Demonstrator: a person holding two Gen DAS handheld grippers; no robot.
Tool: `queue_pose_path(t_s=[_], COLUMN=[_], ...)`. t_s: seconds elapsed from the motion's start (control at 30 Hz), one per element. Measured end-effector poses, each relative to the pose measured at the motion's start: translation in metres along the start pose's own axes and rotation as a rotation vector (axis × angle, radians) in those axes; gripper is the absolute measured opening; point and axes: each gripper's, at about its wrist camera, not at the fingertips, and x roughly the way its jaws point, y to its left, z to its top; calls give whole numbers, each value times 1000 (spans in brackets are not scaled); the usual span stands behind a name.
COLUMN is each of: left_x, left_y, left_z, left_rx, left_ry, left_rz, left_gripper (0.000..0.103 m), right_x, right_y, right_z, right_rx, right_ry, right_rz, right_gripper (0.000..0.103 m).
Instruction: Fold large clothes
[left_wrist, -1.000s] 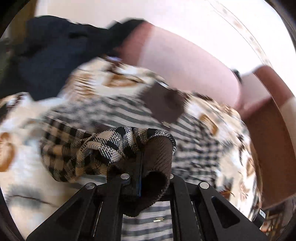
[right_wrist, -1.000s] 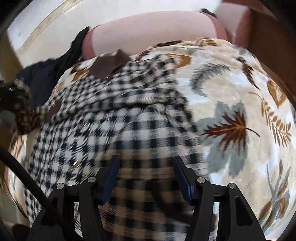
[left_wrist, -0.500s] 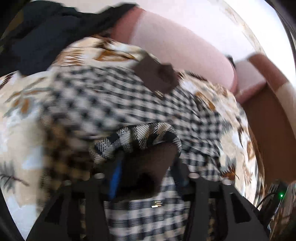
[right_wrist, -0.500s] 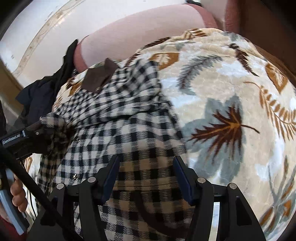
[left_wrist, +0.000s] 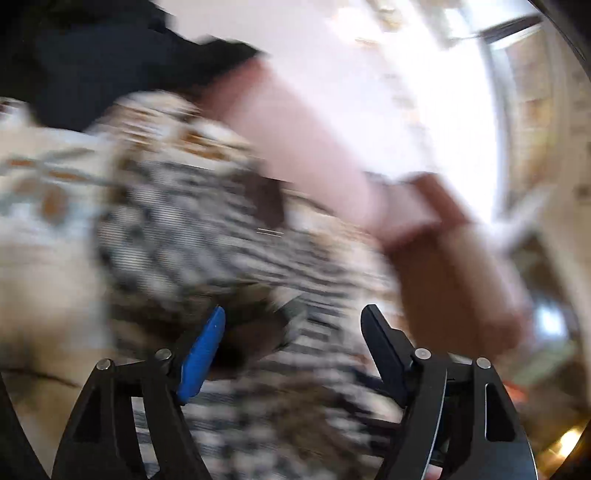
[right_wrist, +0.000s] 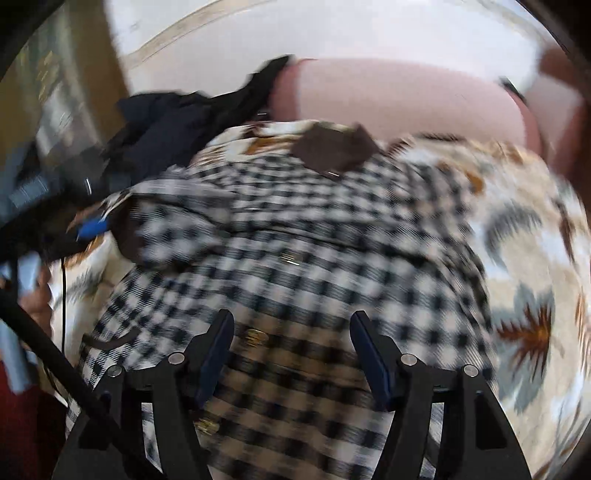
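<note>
Left gripper (left_wrist: 291, 328) just let go: jaws spread, sleeve cuff dropped onto the checked shirt (right_wrist: 332, 236), probably folded inward (blurry). Shirt lies mid-blanket (right_wrist: 532, 236), collar toward the sofa back. Right gripper (right_wrist: 291, 332) spread above the hem, empty.

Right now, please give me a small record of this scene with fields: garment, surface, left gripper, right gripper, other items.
garment: checked shirt, spread out, brown collar at the far end
surface: leaf-print blanket
left gripper: open, over the shirt, brown cuff just ahead of its fingers
right gripper: open, over the shirt's near part
other items: dark clothing, pink backrest
</note>
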Motion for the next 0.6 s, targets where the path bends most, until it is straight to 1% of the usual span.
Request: queue_pose_path(t_s=[0.03,0.07,0.1,0.17,0.27,0.33,0.37,0.43,0.5,0.57,0.6], left_x=[-4,-14,-25,-37,-47,-47,-46,-40,-32,-15,-9], left_y=[-2,-2,0,10,28,35,39,44,46,46,49], left_z=[1,3,6,11,16,20,21,25,28,32,33], left_rx=[-1,-3,-5,-24,-19,-22,-25,-34,-32,-31,-31], left_ry=[-13,-48,-85,-135,-188,-185,-182,-178,-173,-170,-160], left_rz=[-19,-18,11,139,427,513,528,528,543,564,576], left_gripper=[75,77,78,78,78,78,78,78,78,78,78], right_x=[2,5,8,13,12,11,12,16,29,45,50], right_y=[11,21,30,44,56,58,58,53,45,36,33], right_z=[3,6,9,12,15,15,15,14,15,16,16], right_rx=[-29,-54,-74,-90,-92,-81,-75,-49,-8,56,82], right_ry=[0,0,5,21,19,19,20,32,72,118,134], right_rz=[-3,-4,0,27,53,57,50,26,15,53,77], right_gripper=[70,70,70,70,70,71,73,73,74,74,67])
